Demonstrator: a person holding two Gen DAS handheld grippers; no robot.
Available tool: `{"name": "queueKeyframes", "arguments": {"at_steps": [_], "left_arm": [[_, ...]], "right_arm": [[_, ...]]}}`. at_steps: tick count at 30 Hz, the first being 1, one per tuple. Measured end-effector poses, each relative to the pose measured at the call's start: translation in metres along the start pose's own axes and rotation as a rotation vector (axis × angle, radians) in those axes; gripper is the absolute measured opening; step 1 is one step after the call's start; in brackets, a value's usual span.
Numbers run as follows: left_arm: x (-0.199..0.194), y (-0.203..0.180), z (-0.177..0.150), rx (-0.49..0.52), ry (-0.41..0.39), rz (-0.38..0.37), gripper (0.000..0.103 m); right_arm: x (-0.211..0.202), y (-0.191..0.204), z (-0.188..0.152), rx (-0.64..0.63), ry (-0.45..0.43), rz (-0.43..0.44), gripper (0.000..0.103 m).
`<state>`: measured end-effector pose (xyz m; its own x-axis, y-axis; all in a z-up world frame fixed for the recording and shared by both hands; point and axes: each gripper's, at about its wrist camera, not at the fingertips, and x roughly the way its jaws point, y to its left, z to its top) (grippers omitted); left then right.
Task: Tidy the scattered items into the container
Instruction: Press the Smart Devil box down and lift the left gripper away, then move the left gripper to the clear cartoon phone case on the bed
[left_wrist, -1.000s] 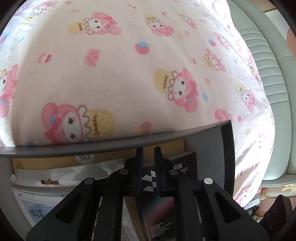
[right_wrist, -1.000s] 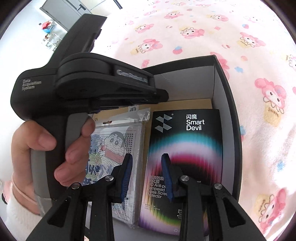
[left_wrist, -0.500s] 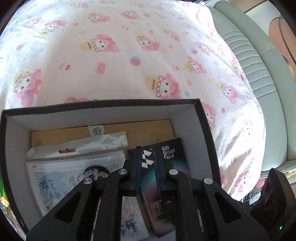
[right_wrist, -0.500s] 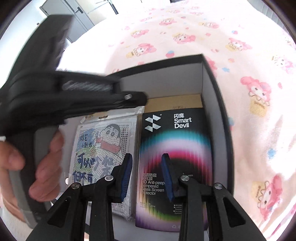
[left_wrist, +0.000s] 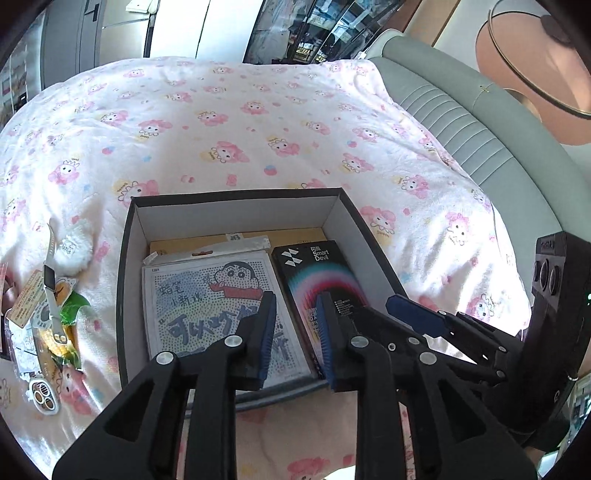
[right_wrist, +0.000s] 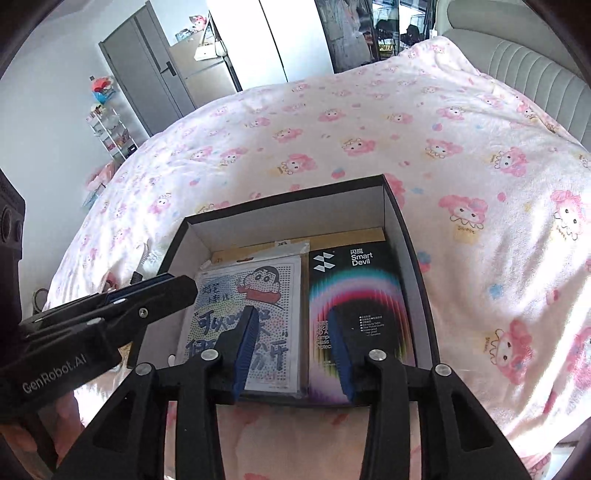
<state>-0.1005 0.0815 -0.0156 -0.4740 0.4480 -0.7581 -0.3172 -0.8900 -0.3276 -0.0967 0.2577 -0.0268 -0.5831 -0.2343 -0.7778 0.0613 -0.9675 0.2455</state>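
On the bed (left_wrist: 258, 140), at the far left of the left view, the loose clutter waits: a watch (left_wrist: 50, 291) lying over snack packets (left_wrist: 55, 332) and a fluffy white toy (left_wrist: 72, 247) (what the small round thing below them is, I cannot tell). The risk I see there is the watch strap snagging a crinkly packet so two things come up together and one drops short of the box (left_wrist: 127, 295). Moving right, my left tool (left_wrist: 295, 336) hangs released above the box, its jaws just opened with nothing between them. Inside lie a cartoon-boy packet (left_wrist: 210, 306) printed in Chinese and a black carton (right_wrist: 354, 295) reading "Smart Devil", with "Tempered Glass Screen Protector" partly legible. My right tool (right_wrist: 291, 347) is likewise freshly spread and empty. The two tools crowd each other; they could knock together. The left tool's body reads "GenRobot.AI".
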Motion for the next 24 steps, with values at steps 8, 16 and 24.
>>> {"name": "queueKeyframes", "arguments": {"at_steps": [8, 16, 24], "left_arm": [[-0.033, 0.002, -0.032, 0.020, -0.044, 0.007, 0.023], [-0.067, 0.040, -0.068, -0.060, -0.062, 0.031, 0.023], [-0.097, 0.106, -0.110, -0.171, -0.080, 0.117, 0.023]], "right_arm": [[-0.018, 0.026, -0.029, -0.022, -0.067, 0.004, 0.038], [-0.018, 0.072, -0.045, -0.172, -0.056, 0.069, 0.038], [0.017, 0.142, -0.064, -0.295, 0.059, 0.210, 0.037]]}}
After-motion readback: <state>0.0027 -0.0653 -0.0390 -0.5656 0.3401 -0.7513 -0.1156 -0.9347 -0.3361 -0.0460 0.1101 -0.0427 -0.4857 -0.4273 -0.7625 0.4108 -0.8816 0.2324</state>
